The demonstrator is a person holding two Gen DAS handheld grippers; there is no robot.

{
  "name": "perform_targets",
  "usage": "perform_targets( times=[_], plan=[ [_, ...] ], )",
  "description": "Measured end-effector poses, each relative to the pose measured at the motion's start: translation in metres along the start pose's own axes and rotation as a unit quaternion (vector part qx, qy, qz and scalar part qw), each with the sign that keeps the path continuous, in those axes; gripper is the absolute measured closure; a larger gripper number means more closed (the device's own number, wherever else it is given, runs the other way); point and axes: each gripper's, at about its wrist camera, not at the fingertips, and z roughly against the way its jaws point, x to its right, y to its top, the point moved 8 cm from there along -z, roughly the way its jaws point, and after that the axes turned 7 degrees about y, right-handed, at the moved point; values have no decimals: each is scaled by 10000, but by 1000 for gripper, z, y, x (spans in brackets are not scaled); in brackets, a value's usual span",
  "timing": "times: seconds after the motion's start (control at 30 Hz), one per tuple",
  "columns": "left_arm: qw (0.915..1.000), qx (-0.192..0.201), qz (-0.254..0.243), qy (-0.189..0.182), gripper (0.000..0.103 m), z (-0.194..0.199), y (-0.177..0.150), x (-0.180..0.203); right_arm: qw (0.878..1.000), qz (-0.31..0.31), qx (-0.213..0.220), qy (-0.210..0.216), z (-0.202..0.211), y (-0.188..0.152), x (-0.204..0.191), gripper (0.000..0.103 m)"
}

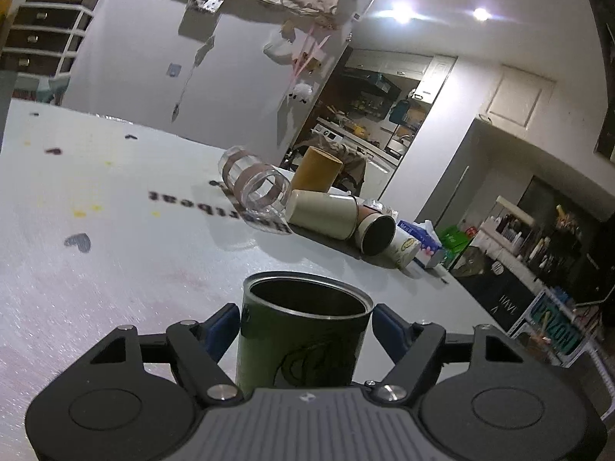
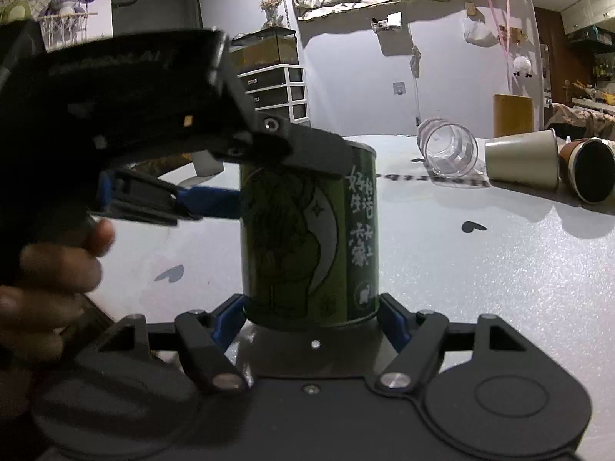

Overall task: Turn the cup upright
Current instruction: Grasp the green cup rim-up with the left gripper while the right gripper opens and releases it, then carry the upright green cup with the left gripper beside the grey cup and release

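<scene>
A green printed metal cup [image 2: 307, 238] stands upright on the white table [image 2: 480, 269], mouth up. In the left wrist view my left gripper [image 1: 305, 320] has its blue pads on both sides of the cup [image 1: 300, 338], shut on it near the rim. In the right wrist view the left gripper's body [image 2: 153, 123] reaches in from the left over the cup. My right gripper [image 2: 312, 317] sits at the cup's base with a blue pad on each side, touching or nearly touching it.
A clear glass [image 2: 447, 148], a cream cup [image 2: 522, 159] and a brown cup [image 2: 590, 169] lie on their sides at the far right. An orange-brown cup [image 2: 513, 115] stands behind them. A tissue pack [image 1: 423, 242] lies near the table's edge.
</scene>
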Motion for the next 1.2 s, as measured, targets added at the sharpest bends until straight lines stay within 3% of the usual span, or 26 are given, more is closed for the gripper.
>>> perform_targets(
  times=[0.17,0.37,0.43,0.53,0.73,0.93,1.2],
  plan=[
    [9985,32,-497,208,28,2,-4,7,9997,208,-19,-129,-1,-3,-5,28],
    [9967,74,-747,318,30,5,-2,5,9994,281,-21,-183,-1,-3,-6,27],
    [9945,250,-901,478,30,7,8,-1,9996,234,1,-188,0,-2,-6,11],
    [9906,509,-970,823,30,9,31,-20,9997,115,157,-149,6,1,-5,7],
    [9769,823,-909,1751,30,-6,88,-74,9988,12,350,-343,14,7,1,7],
    [9589,1036,-498,2593,30,-30,140,-147,9974,9,547,-464,23,15,2,6],
    [9355,1288,-226,3284,30,-52,184,-222,9967,108,669,-457,24,23,0,6]
  ],
)
